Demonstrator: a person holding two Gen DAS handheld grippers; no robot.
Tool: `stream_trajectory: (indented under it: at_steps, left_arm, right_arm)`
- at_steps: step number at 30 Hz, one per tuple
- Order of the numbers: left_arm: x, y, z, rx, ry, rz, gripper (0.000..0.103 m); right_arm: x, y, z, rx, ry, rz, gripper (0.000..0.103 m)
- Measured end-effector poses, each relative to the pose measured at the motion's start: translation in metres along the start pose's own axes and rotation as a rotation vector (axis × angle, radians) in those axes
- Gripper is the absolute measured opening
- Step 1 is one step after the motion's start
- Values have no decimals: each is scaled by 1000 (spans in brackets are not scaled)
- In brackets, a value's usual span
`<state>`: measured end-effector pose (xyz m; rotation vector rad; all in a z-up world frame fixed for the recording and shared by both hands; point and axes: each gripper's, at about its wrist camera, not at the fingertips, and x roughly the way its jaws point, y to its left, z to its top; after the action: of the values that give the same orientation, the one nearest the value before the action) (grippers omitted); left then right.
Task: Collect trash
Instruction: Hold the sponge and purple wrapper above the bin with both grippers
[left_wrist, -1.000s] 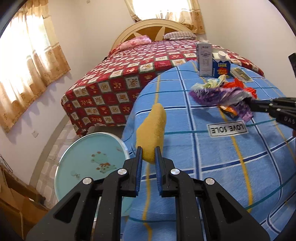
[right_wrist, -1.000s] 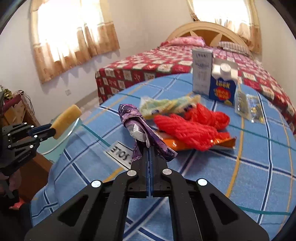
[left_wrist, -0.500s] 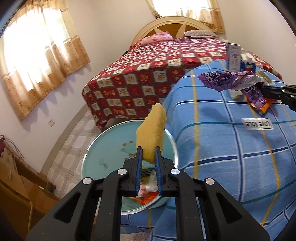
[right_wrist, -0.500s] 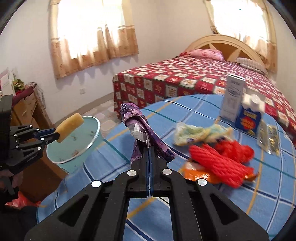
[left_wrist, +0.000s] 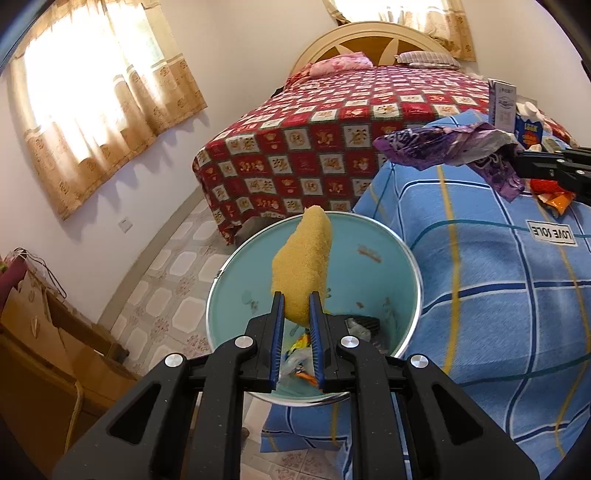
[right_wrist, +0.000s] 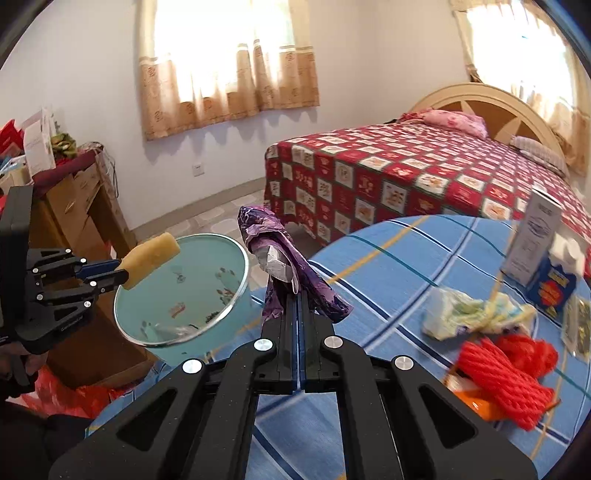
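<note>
Swung off the blue blanket (left_wrist: 480, 295) to above the teal bin (left_wrist: 408, 258) (left gripper (left_wrist: 296, 317) clamped on yellow sponge (left_wrist: 301, 266)), right gripper (right_wrist: 298, 306) pinching purple wrapper (right_wrist: 273, 243) nearby.

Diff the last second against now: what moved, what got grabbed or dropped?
The left gripper carried the yellow sponge off the blue checked bedspread to over the open teal bin. The right gripper swung the purple wrapper toward the bin too, not yet over it. Nothing grabbed or dropped. Unchanged: both grips stay shut; red net, cartons and the other litter stay on the bedspread.
</note>
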<state>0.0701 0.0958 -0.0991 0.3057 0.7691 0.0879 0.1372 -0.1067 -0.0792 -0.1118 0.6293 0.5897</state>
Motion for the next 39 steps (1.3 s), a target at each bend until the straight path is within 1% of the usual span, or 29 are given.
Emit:
stream_trajectory:
  at_steps: [7, 20, 39]
  left_arm:
    - [1, 13, -4, -14, 12, 29, 13]
    - [9, 34, -11, -38, 39, 85, 14]
    - [17, 53, -16, -68, 62, 121, 14]
  right_arm:
    - [19, 21, 11, -51, 11, 31, 1]
    - [47, 44, 21, -104, 49, 57, 1]
    - [68, 64, 24, -149, 82, 73, 1]
